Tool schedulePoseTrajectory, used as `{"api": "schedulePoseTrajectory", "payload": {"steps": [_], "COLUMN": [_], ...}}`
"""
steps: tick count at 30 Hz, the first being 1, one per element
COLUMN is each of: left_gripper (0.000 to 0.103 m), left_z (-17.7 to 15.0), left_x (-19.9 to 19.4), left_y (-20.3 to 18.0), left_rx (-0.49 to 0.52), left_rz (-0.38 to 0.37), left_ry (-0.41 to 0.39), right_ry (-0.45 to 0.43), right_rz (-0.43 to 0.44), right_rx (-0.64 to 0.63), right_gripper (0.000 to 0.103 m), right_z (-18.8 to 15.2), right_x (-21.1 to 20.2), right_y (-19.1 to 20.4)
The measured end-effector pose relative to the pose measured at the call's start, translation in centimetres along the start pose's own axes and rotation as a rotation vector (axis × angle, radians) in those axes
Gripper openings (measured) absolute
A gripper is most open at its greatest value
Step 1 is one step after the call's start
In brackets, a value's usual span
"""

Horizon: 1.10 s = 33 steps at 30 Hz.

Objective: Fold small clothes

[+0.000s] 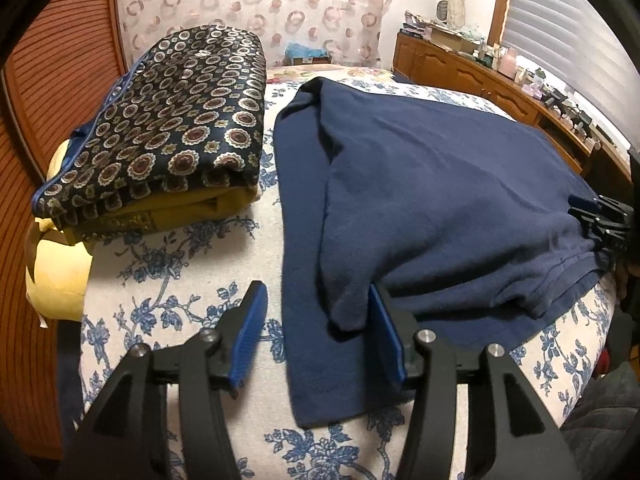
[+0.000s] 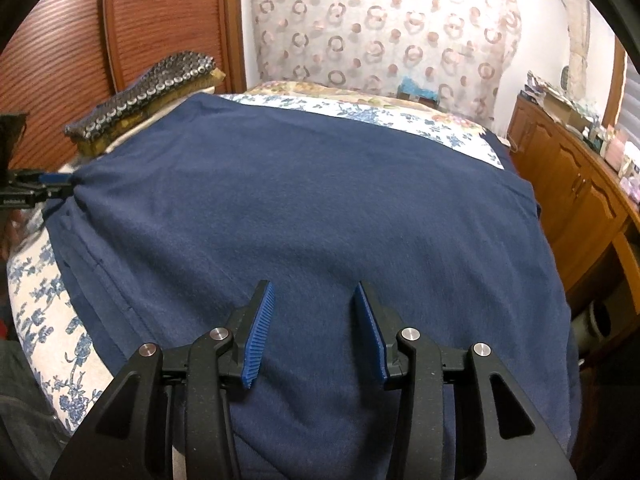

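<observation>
Lying flat, navy shirt (image 2: 320, 208) sits beneath both parted, empty hand-held grippers (image 1: 316, 320) (image 2: 314, 320)

both wrist views close, angled down, sharing the navy garment (image 1: 420, 184) (image 2: 312, 208)

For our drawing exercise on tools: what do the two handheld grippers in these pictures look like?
Both look alike. The left gripper and the right gripper have matte black, curved plastic arms with cut-out slots, joined by round silver pins. Each carries two flat fingers faced with ribbed blue pads. No cables, markings or sleeves show.
</observation>
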<state>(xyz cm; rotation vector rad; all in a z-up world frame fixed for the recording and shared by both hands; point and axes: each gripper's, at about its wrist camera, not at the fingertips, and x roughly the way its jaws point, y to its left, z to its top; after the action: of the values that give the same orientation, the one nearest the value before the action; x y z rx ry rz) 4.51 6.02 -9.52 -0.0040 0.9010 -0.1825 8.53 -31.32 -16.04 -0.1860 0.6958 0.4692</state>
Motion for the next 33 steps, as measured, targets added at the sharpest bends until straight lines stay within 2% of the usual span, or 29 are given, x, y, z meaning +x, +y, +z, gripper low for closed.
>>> {"api": "schedulePoseTrajectory", "payload": {"steps": [5, 8, 10, 15, 17, 20, 24, 33], "left_gripper": [0.052, 0.051, 0.043, 0.014, 0.009, 0.008, 0.007, 0.007], "left_z": [0.0, -0.1, -0.2, -0.2, -0.1, 0.3, 1.5, 3.6], "left_x": [0.0, 0.0, -0.1, -0.2, -0.5, -1.7, -3.4, -5.6], "left_y": [0.0, -0.5, -0.8, -1.1, -1.4, -1.7, -2.1, -3.9], "left_rx": [-0.004, 0.028, 0.044, 0.052, 0.053, 0.037, 0.019, 0.036], "left_rz": [0.002, -0.029, -0.043, -0.094, -0.094, -0.129, -0.134, -0.194], "left_ry": [-0.007, -0.009, -0.011, -0.016, -0.033, -0.103, -0.175, -0.266], "right_ry": [-0.002, -0.002, -0.002, -0.003, -0.002, -0.003, -0.003, -0.004], "right_rz": [-0.001, -0.002, -0.002, -0.002, -0.001, -0.002, -0.001, -0.001], "right_rx": [0.0, -0.001, 0.0, 0.0, 0.0, 0.0, -0.001, 0.0], "right_gripper": [0.042, 0.042, 0.042, 0.042, 0.042, 0.042, 0.042, 0.042], "right_z": [0.1, 0.1, 0.0, 0.0, 0.0, 0.0, 0.0, -0.1], "right_x": [0.0, -0.1, 0.0, -0.1, 0.0, 0.0, 0.0, 0.0], "right_y": [0.0, -0.1, -0.1, -0.2, -0.1, -0.1, -0.1, -0.1]}}
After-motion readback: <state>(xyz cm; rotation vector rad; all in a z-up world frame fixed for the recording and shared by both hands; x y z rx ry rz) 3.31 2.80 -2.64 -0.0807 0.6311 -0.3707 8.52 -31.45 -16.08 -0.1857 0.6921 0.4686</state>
